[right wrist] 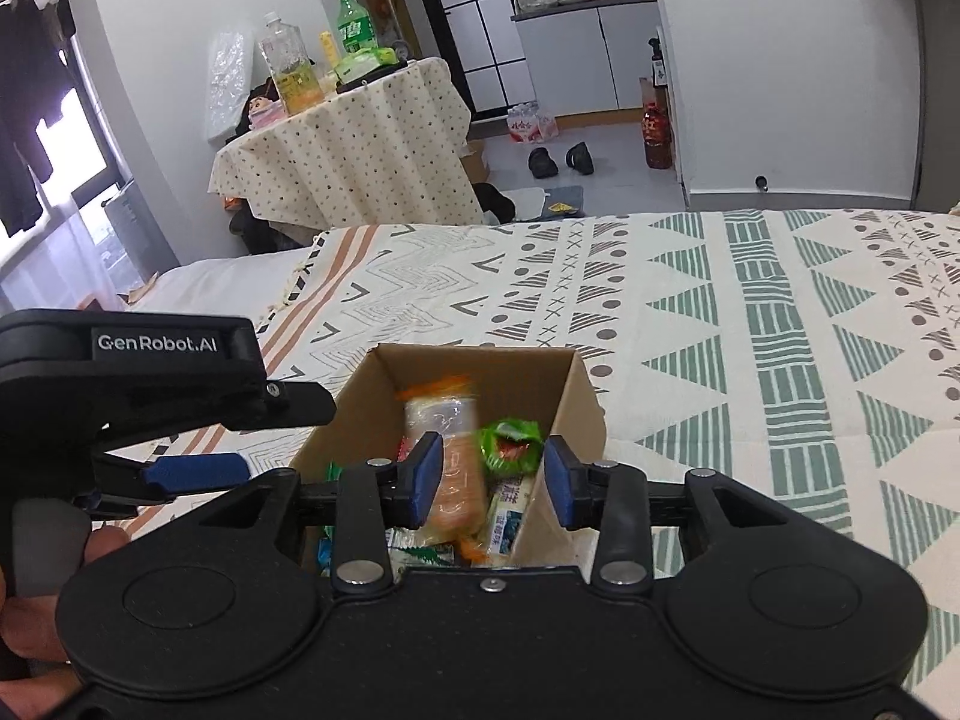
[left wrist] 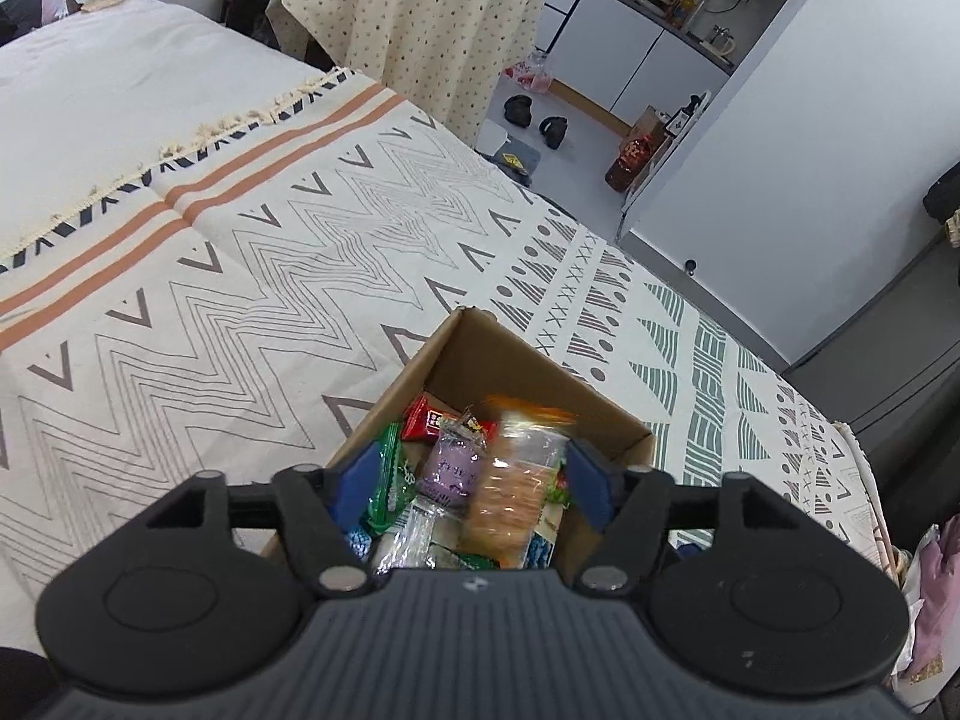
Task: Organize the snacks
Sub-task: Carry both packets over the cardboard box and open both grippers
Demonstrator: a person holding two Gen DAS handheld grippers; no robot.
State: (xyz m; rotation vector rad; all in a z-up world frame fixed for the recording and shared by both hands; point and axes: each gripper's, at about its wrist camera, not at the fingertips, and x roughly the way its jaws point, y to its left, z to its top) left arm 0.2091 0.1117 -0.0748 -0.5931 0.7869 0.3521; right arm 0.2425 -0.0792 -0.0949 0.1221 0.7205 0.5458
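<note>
Snacks (left wrist: 456, 480) sit piled in a cardboard box (left wrist: 510, 360) on the patterned bed (left wrist: 240, 276), keeping them together. Both the left gripper (left wrist: 474, 480) and right gripper (right wrist: 492, 480) hover wide open above it, holding nothing; a blurred cracker pack (right wrist: 450, 456) lies between the right one's jaws, seemingly loose.

A plain brown cardboard box (right wrist: 576, 396) sits on a cream bedspread (left wrist: 252, 276) patterned with grey zigzags, terracotta stripes and green striped triangles. Inside lie a clear packet of orange-tan crackers (right wrist: 450, 468), a red wrapper (left wrist: 425, 418), a green wrapper (right wrist: 510, 444) and what looks like a lilac pouch (left wrist: 450, 471), blurred. Both grippers' finger pads (right wrist: 427, 480) are blue.
</note>
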